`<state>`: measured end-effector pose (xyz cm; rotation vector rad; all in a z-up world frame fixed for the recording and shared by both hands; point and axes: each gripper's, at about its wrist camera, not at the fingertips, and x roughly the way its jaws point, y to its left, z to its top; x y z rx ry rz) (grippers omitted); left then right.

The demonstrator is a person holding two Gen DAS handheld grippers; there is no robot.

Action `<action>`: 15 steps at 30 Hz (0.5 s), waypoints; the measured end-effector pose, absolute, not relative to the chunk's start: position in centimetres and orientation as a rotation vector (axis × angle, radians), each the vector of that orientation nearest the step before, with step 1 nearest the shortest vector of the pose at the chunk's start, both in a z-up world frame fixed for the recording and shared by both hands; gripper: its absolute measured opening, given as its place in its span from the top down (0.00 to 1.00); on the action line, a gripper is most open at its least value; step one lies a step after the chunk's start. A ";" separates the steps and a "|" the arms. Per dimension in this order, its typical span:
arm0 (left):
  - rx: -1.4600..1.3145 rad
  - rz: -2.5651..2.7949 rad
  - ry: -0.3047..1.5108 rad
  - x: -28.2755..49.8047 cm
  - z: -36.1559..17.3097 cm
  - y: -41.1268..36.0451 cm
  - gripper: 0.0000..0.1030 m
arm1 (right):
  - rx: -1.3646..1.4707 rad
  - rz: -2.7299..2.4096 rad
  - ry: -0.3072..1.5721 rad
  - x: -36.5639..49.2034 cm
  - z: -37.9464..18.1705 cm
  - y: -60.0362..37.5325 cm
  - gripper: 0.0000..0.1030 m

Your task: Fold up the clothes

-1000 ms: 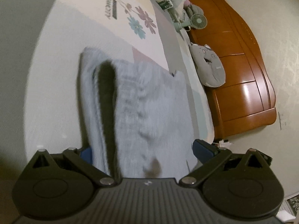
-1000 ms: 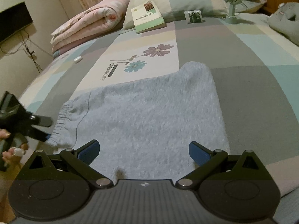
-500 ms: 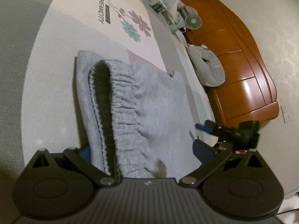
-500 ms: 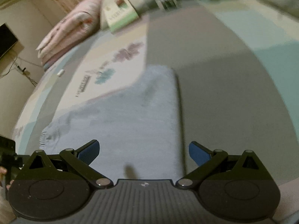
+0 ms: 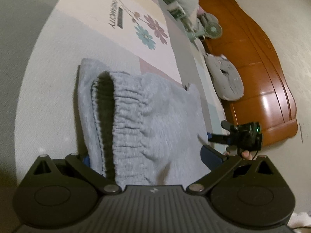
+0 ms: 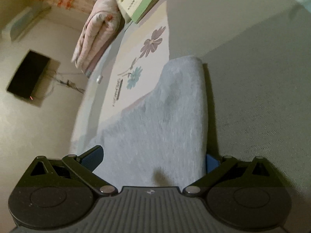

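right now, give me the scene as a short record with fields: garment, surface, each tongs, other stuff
garment: grey fleece shorts, elastic waistband toward left tongs
surface: bedspread with flower print
left tongs: open, astride waistband end
right tongs: open, astride leg end
other: book, folded quilt, fan, plush pillow, headboard

Dim, warm indoor light. Heavy fisheye bending and dark vignette at corners. Glare on headboard (image 5: 272, 104), right of frame. Garment (image 6: 165, 120) slightly motion-blurred in right view, casting dark shadow along its right edge. Frame edges soft.
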<state>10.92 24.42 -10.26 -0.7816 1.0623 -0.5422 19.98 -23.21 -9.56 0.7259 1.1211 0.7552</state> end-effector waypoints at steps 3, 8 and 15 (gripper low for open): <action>-0.753 -0.543 1.081 9.7 -9.9 24.2 0.01 | 0.699 0.793 1.148 18.5 -9.3 -23.5 0.00; -0.787 -0.537 1.093 10.4 -10.2 24.5 0.01 | 0.655 0.844 1.164 17.7 -9.1 -23.1 0.00; -0.765 -0.521 1.088 11.2 -10.1 23.8 0.02 | 0.720 0.831 1.156 19.7 -9.5 -21.7 0.00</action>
